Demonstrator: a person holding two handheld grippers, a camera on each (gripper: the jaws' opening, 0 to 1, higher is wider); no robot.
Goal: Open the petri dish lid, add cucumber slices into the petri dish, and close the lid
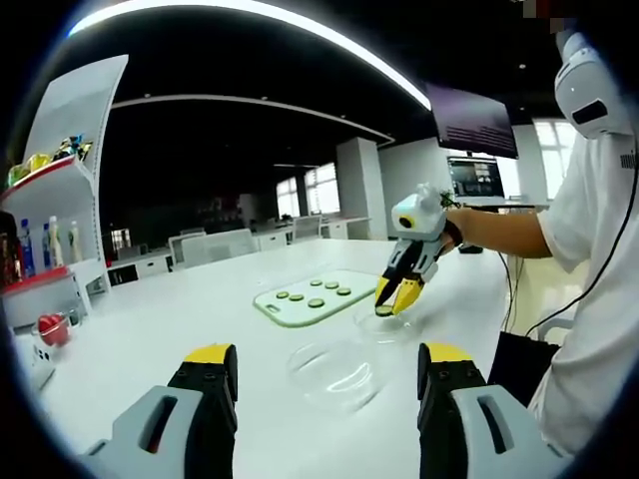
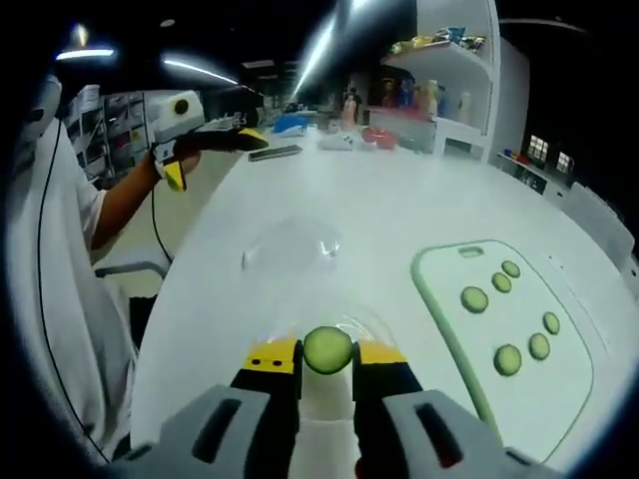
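1. Desk (image 1: 200, 309): broad, white, smooth; much bare surface lies between the cutting board and the far end, where a red item (image 2: 377, 137) and small clutter sit.
2. Cutting board (image 2: 559, 369): pale, rounded corners, green rim, flat on the desk; five round green cucumber slices (image 2: 507, 359) rest on it in the right gripper view.
3. Petri dish (image 2: 344, 324): clear, round, shallow, on the desk just beside the board, directly under the right gripper.
4. Petri dish lid (image 1: 334, 374): clear, round, lying apart from the dish on the desk in front of the left gripper.
5. Right gripper (image 2: 327, 354): yellow-tipped jaws clamped on one cucumber slice (image 2: 327, 349), held on edge over the dish.
6. Left gripper (image 1: 327, 369): jaws apart, holding nothing, above the near desk edge.
7. Shelf unit (image 1: 60, 200): white, stocked with bottles and packets, beside the desk.
8. Person: white sleeve (image 1: 589, 220) at the desk side.
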